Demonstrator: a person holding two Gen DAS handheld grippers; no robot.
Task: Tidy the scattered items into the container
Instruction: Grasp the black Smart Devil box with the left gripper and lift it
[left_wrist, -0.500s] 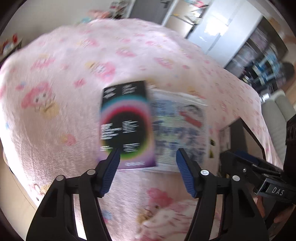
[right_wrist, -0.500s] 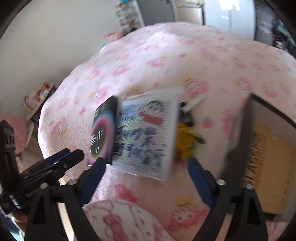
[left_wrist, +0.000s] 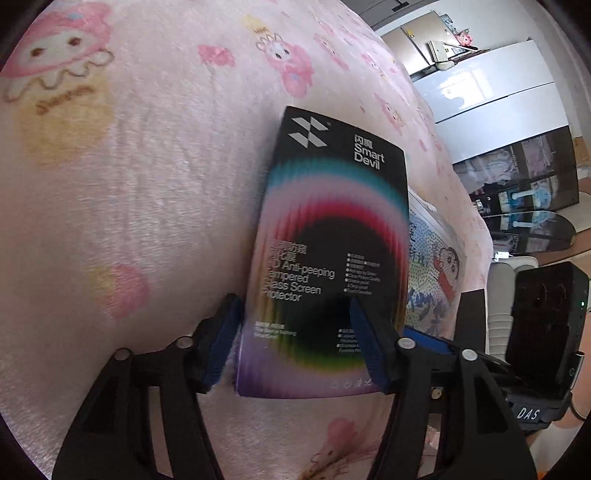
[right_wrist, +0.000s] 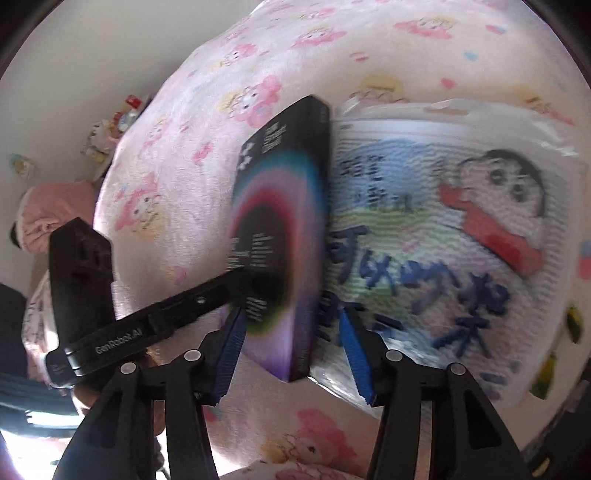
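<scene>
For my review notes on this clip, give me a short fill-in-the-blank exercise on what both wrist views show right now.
1. The black box bears the brand name Smart ____.
2. Everything lies on a ____ cartoon-print blanket.
3. The packet beside the box shows a cartoon ____.
4. The left gripper has its jaws ____ around the box's near end.

Missing words: Devil; pink; face; open

A fuzzy pink fleece blanket (left_wrist: 155, 206) is seen under a smooth printed cardboard box (left_wrist: 332, 236) and a crinkly plastic packet (right_wrist: 443, 236).
</scene>
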